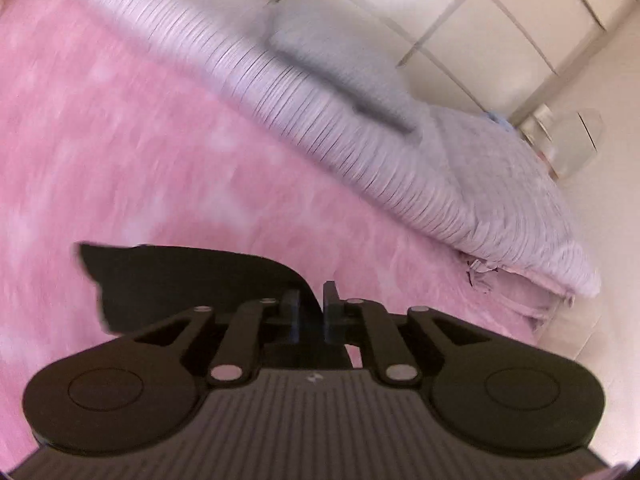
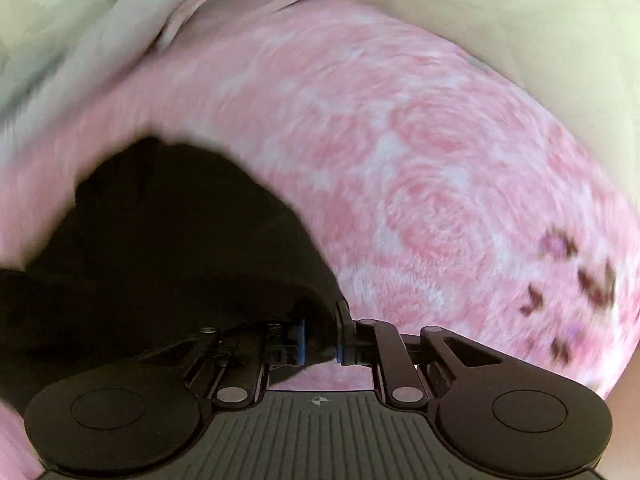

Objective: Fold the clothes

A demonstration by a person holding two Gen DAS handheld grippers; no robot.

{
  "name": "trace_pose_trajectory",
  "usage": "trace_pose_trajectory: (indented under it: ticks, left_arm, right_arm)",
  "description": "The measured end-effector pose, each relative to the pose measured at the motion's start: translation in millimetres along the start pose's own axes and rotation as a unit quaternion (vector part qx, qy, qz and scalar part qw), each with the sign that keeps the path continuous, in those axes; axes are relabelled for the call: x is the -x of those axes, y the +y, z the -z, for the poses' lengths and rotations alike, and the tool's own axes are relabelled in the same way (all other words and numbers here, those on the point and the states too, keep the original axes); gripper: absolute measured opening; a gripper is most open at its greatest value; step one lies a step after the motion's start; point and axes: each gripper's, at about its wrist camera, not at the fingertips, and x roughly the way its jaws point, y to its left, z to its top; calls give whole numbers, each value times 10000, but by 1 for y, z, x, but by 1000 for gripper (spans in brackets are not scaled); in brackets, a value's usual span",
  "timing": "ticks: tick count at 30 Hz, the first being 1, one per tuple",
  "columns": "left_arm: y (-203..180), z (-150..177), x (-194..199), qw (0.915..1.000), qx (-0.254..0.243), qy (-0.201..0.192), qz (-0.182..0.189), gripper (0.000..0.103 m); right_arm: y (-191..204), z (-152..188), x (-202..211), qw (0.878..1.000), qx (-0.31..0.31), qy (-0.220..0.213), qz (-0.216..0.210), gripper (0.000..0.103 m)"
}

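A black garment (image 1: 180,280) hangs from my left gripper (image 1: 311,304), whose fingers are shut on its edge; the cloth spreads left over the pink fleece blanket (image 1: 160,140). In the right wrist view the same black garment (image 2: 160,248) fills the lower left, and my right gripper (image 2: 320,332) is shut on a fold of it. The pink rose-patterned blanket (image 2: 420,160) lies beneath. Both views are blurred by motion.
A striped lilac duvet (image 1: 360,140) and a pale pillow (image 1: 340,52) lie along the bed's far side. White wardrobe doors (image 1: 500,20) and a clear container (image 1: 568,140) stand beyond. Dark printed marks (image 2: 572,280) show on the blanket at right; pale floor (image 2: 500,12) lies past the bed's edge.
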Motion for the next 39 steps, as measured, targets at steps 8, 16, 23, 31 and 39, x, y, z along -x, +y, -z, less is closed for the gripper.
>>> trace_pose_trajectory:
  ticks: [8,16,23,31,39]
  left_arm:
    - [63,108,-15,9709,1177,1948,-738,34]
    - [96,136,-51,9582,2280,1688,-367,36]
    - [88,141,-54,9712,1627,1703,-349,22]
    - [93,145,-50,9679,1808,1713,-330,8]
    - [105,45,16,9860,1564,572,-64,3]
  right_arm:
    - [9,10,6,9958,714,198,539,51]
    - [41,30,-23,9565,2855,204,574,65]
    - [74,84,-61,8459,5234,-35,1026,70]
    - [102,114,-75,7435,6476,-1004,1330,70]
    - [103,41,-32,9321,3609,-290,126,4]
